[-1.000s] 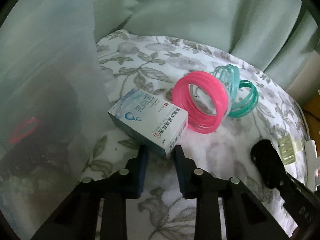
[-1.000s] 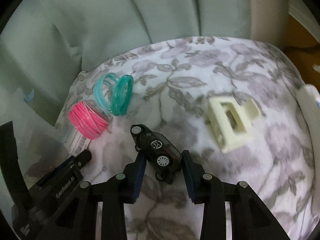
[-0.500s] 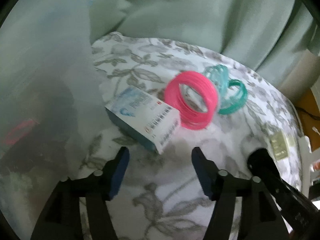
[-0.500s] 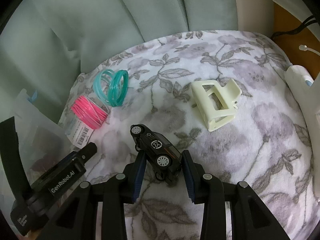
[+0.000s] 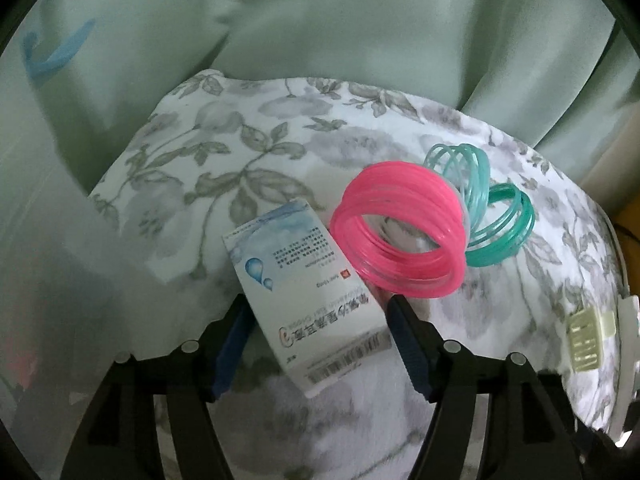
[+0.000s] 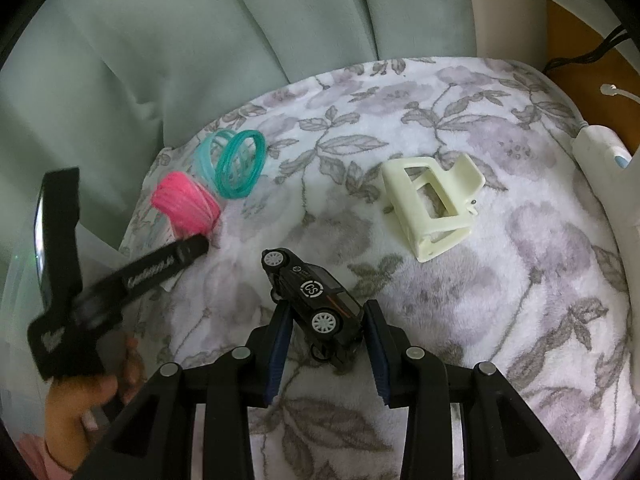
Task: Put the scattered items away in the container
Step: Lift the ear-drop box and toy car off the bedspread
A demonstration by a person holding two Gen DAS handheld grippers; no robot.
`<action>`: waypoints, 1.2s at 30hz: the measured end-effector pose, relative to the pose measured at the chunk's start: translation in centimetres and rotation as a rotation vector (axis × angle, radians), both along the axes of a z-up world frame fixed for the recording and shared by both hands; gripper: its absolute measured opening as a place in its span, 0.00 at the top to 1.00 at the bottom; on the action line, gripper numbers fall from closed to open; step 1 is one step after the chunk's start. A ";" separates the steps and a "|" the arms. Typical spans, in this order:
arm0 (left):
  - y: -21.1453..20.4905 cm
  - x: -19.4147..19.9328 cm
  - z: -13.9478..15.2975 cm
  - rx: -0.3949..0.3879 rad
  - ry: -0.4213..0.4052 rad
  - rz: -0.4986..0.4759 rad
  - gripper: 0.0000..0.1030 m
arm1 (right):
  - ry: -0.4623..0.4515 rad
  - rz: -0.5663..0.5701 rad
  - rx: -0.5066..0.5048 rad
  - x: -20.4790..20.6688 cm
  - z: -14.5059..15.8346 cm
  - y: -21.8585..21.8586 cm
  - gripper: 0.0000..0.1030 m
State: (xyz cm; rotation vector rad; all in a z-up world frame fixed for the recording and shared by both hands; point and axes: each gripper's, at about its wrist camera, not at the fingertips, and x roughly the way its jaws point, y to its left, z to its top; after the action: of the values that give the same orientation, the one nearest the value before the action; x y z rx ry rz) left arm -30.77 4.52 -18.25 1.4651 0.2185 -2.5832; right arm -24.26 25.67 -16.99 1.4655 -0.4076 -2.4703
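Observation:
A white and blue medicine box (image 5: 308, 292) lies on the floral blanket (image 5: 248, 148), between the fingers of my left gripper (image 5: 316, 308). Those jaws stand wide and the pads flank the box without pressing it. Just beyond it stand pink bangles (image 5: 400, 240) and teal bangles (image 5: 492, 220). My right gripper (image 6: 325, 320) is shut on a black toy car (image 6: 308, 292), tilted between its pads. A cream hair claw clip (image 6: 432, 208) lies past it to the right. The pink bangles (image 6: 186, 204) and the teal bangles (image 6: 240, 164) show again far left.
A translucent container wall (image 5: 40, 240) fills the left of the left wrist view. Pale green cushions (image 6: 240, 40) rise behind the blanket. A white device (image 6: 600, 148) and cables sit at the right edge. A hand (image 6: 88, 396) holds the left tool.
The left jaws spread from narrow to wide and moved forward, so the medicine box now lies between them. The right gripper kept the toy car, with the view shifting a little.

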 end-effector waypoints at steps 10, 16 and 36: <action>-0.3 1.2 0.5 0.029 0.032 0.018 0.46 | -0.003 -0.011 -0.004 0.2 0.1 0.0 0.63; -0.2 2.6 1.0 0.068 0.025 -0.010 0.47 | -0.008 -0.029 -0.005 1.1 0.7 0.1 0.63; 1.9 11.9 8.6 0.129 0.073 -0.183 0.47 | 0.086 -0.110 -0.012 8.8 7.5 0.2 0.64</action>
State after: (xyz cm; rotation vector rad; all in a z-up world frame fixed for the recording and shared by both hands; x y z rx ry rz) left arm -18.87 6.38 -9.63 1.4987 0.2777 -2.8197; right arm -15.42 25.87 -9.54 1.3613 -0.4974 -2.6002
